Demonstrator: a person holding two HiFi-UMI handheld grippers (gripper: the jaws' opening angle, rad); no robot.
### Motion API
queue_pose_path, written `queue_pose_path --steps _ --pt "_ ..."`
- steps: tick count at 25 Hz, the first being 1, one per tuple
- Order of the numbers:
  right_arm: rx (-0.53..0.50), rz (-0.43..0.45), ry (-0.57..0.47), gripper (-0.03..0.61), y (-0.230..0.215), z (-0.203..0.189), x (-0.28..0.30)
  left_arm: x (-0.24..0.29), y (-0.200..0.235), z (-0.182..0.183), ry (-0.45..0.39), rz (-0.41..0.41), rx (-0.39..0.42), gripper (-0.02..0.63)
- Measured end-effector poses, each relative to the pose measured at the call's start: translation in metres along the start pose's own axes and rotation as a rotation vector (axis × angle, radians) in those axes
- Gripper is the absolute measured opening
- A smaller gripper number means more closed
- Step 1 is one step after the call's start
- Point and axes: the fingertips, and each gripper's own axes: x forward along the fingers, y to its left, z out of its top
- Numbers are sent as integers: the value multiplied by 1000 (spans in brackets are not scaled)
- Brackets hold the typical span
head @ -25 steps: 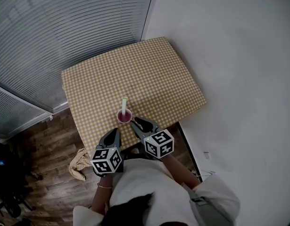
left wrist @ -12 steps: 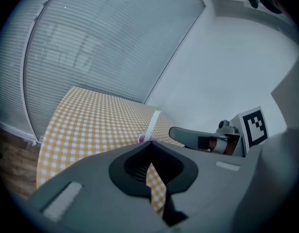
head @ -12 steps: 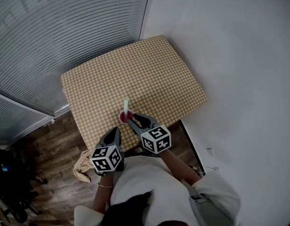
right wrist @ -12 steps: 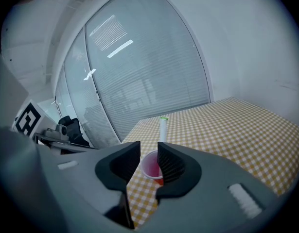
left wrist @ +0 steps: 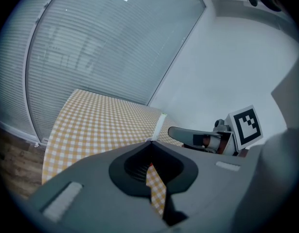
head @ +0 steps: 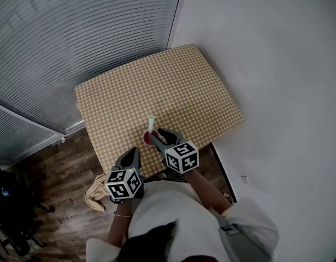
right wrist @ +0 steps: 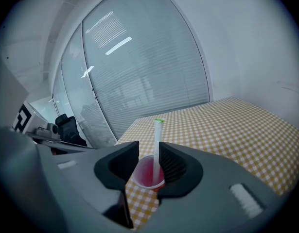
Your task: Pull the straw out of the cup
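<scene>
Found the straw (right wrist: 157, 142) upright in the cup (right wrist: 145, 177) of red drink, framed between the parted jaws of the right hand-held gripper (right wrist: 148, 150). Had just been spreading those jaws wide, pads clear of straw and cup, nothing gripped. Held the left hand-held gripper (left wrist: 150, 141) closed and empty, back to the right one's left, over the checked desk (head: 173, 86). Judged the pull not yet begun; left to close on the straw and lift it clear.

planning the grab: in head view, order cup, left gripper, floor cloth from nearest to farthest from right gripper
1. cup, at the tips between the right gripper's jaws, which have just been opening
2. left gripper, on its left
3. floor cloth, lower left, beyond the left gripper
</scene>
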Motion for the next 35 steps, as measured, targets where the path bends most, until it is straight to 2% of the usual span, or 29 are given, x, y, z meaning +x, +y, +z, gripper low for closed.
queue_pose_path --steps 14,20,35 --pt "-5 -6 49 144 -10 -2 25 1 8 1 -2 21 -16 20" --pt "27 3 77 141 -12 -4 33 1 16 -2 10 42 -49 20" --pt "24 -28 89 90 -21 -2 43 -4 34 1 -4 82 -84 20"
